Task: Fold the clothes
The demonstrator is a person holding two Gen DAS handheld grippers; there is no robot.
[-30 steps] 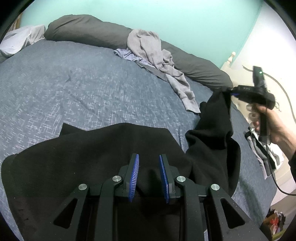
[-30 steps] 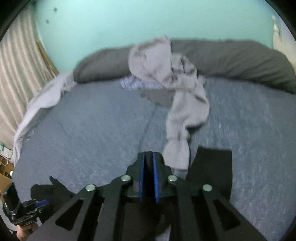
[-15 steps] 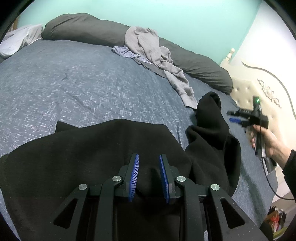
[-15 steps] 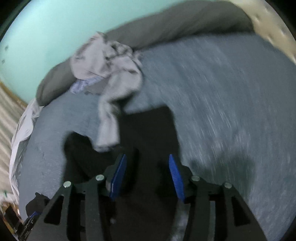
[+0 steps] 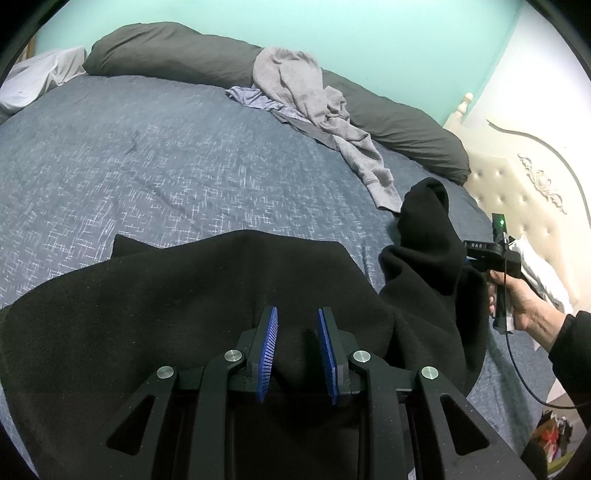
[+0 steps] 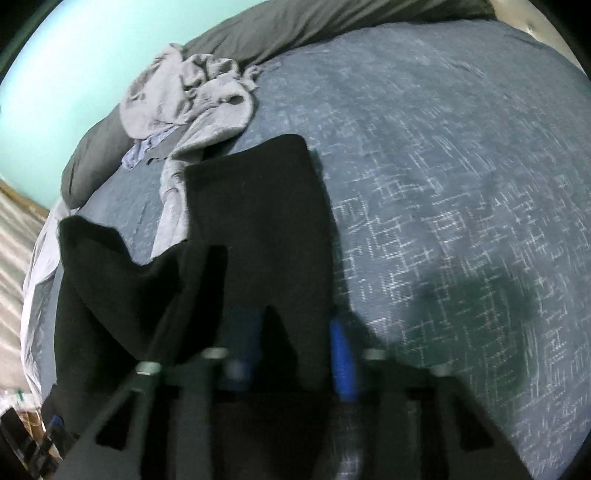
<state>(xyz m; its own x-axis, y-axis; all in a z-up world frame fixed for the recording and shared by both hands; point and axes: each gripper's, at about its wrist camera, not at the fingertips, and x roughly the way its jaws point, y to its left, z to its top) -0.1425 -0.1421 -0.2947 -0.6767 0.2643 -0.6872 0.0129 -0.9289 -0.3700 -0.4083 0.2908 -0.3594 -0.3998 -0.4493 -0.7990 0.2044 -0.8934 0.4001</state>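
— What's under you?

— A bed with a blue-grey crosshatch cover, a long dark bolster along its far edge against a mint-green wall. A cream tufted headboard closes off your right side.

— And the black garment?

— Spread on the near part of the bed, right below your left claw, whose blue pads stand a little apart with black cloth bunched up between them; I can't tell whether they press on it. One sleeve rises in a peak toward your right claw — its jaws are closing, with black fabric between the blurred pads.

— Any open room?

— The whole middle and left of the cover lies bare. A crumpled grey garment trails down from the bolster, its end just beside the raised sleeve, and a pale lilac piece lies under it.

— The near edge?

— The black cloth runs out of view beneath your claws.
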